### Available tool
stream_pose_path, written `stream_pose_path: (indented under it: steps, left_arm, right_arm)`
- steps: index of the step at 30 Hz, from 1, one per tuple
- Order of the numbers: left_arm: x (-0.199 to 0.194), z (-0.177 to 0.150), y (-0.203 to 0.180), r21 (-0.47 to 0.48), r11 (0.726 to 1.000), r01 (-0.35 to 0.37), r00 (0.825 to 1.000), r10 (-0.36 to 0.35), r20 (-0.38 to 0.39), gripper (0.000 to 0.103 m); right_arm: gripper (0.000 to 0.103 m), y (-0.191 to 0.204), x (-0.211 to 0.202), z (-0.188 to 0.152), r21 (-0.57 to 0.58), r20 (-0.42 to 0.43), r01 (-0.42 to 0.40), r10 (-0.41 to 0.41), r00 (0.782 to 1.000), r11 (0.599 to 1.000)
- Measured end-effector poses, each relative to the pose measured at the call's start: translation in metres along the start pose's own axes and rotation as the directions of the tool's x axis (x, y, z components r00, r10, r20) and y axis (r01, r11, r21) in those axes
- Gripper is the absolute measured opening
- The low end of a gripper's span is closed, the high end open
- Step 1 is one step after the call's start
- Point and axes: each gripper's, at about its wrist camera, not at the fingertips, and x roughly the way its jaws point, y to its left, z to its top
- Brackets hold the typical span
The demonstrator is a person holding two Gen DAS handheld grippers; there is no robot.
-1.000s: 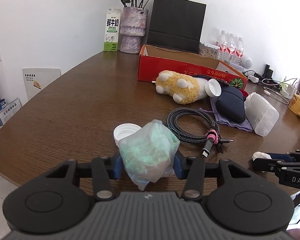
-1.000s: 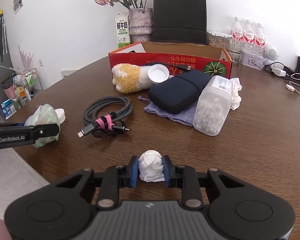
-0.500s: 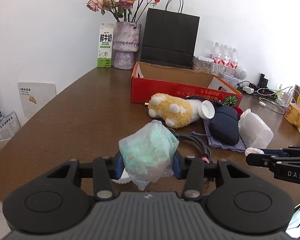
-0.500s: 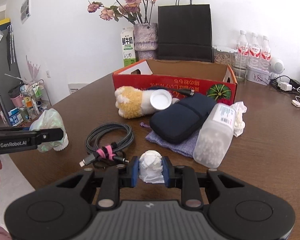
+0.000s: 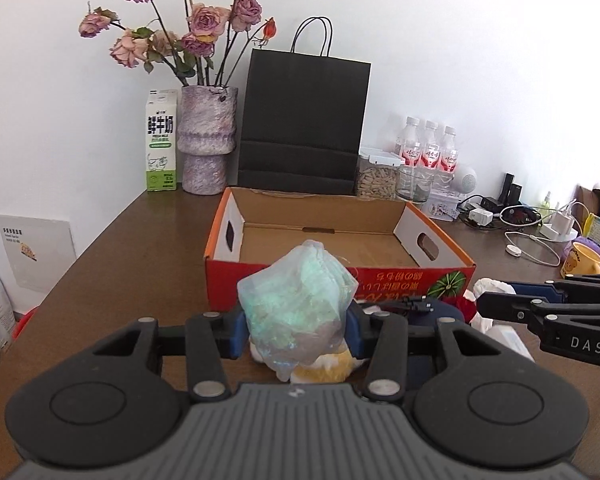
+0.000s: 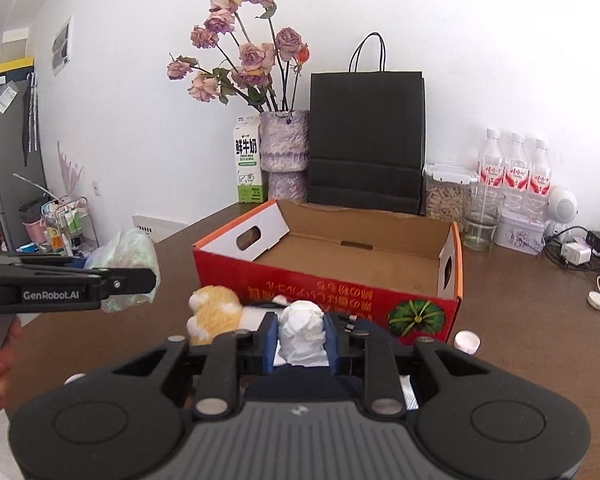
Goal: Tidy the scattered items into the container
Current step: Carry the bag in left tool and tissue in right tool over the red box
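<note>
Left wrist view shows the left tool [image 5: 296, 326] pinching a crumpled translucent plastic bag with pale green contents [image 5: 296, 306] between its blue pads, held up off the dark brown wooden counter [image 5: 140, 264] just near of the open red-and-orange cardboard box [image 5: 336, 276]. That box stands with its brown inside bare in both views, a watermelon printed on its near wall. Below the bag, part of a yellow-and-white plush toy [image 5: 324, 366] lies on the counter. At the right edge the right tool [image 5: 496, 304] reaches in from the side with a white wad at its tip. Right wrist view shows the right tool [image 6: 302, 338] clamped on a small crumpled white paper wad [image 6: 302, 332], also near of the box's front wall [image 6: 328, 288]. Beneath it lie the plush toy [image 6: 214, 312] to the left and a dark navy pouch [image 6: 296, 384], largely hidden by the tool body. A white bottle cap [image 6: 467, 341] rests on the counter by the box's near right corner. The left tool [image 6: 132, 278] enters from the left with the green-filled bag [image 6: 126, 258] in its grip. Beyond the box stand a black paper bag [image 6: 366, 140], a mottled purple vase of dried roses [image 6: 283, 154] and a green-and-white milk carton [image 6: 247, 160].
</note>
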Motion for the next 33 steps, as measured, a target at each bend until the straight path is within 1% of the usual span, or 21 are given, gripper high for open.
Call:
stream_pose_path:
  steps: [3,8,11,13,16,19,24,27,28,30,31,32,33]
  left_arm:
    - [0.026,0.026,-0.001,0.002,1.0,0.031,0.999,-0.031,-0.011,0.046]
    - [0.077,0.068,-0.003,0.011,0.999,0.052,0.998,-0.052,-0.031,0.046]
    - [0.116,0.087,0.001,-0.003,0.999,0.053,0.996,-0.053,-0.071,0.046]
    - [0.144,0.094,0.004,-0.019,0.998,0.054,0.992,-0.056,-0.113,0.046]
    - [0.184,0.1,0.007,-0.037,0.998,0.059,0.981,-0.064,-0.182,0.046]
    - [0.215,0.098,0.009,-0.032,0.999,0.036,0.97,-0.043,-0.238,0.046]
    - [0.248,0.086,0.009,-0.014,0.999,0.031,0.951,-0.034,-0.307,0.046]
    - [0.257,0.081,0.01,-0.02,0.999,0.032,0.942,-0.037,-0.333,0.046]
    - [0.258,0.079,0.008,-0.012,0.999,0.032,0.942,-0.034,-0.334,0.047]
    - [0.258,0.078,0.006,0.002,0.999,0.038,0.942,-0.035,-0.334,0.05]
    - [0.258,0.077,0.005,0.007,0.999,0.042,0.942,-0.037,-0.333,0.051]
    - [0.257,0.077,0.005,0.012,0.999,0.043,0.943,-0.037,-0.332,0.055]
    - [0.255,0.078,0.004,0.019,0.999,0.045,0.944,-0.036,-0.328,0.061]
  right_arm:
    - [0.023,-0.017,0.018,0.023,-0.018,0.024,0.016,-0.016,1.0,1.0]
    - [0.023,-0.046,0.057,0.058,-0.023,0.045,0.037,-0.036,0.998,0.999]
    - [0.023,-0.063,0.09,0.074,-0.021,0.024,0.047,-0.047,0.999,0.999]
    - [0.023,-0.072,0.116,0.081,-0.021,-0.008,0.05,-0.05,0.999,0.999]
    - [0.023,-0.084,0.149,0.085,-0.011,-0.065,0.041,-0.042,0.997,0.999]
    - [0.023,-0.091,0.178,0.083,-0.007,-0.132,0.028,-0.029,0.991,1.0]
    - [0.023,-0.097,0.209,0.072,-0.005,-0.22,0.014,-0.015,0.975,1.0]
    - [0.024,-0.099,0.22,0.065,-0.001,-0.264,0.012,-0.012,0.964,1.0]
    - [0.025,-0.099,0.222,0.064,0.004,-0.276,0.012,-0.01,0.961,1.0]
    - [0.033,-0.099,0.225,0.06,0.013,-0.294,0.02,-0.016,0.956,1.0]
    - [0.043,-0.098,0.225,0.059,0.016,-0.301,0.025,-0.019,0.954,1.0]
    - [0.052,-0.097,0.225,0.058,0.014,-0.298,0.027,-0.022,0.954,1.0]
    - [0.057,-0.096,0.223,0.059,0.01,-0.293,0.032,-0.028,0.956,0.999]
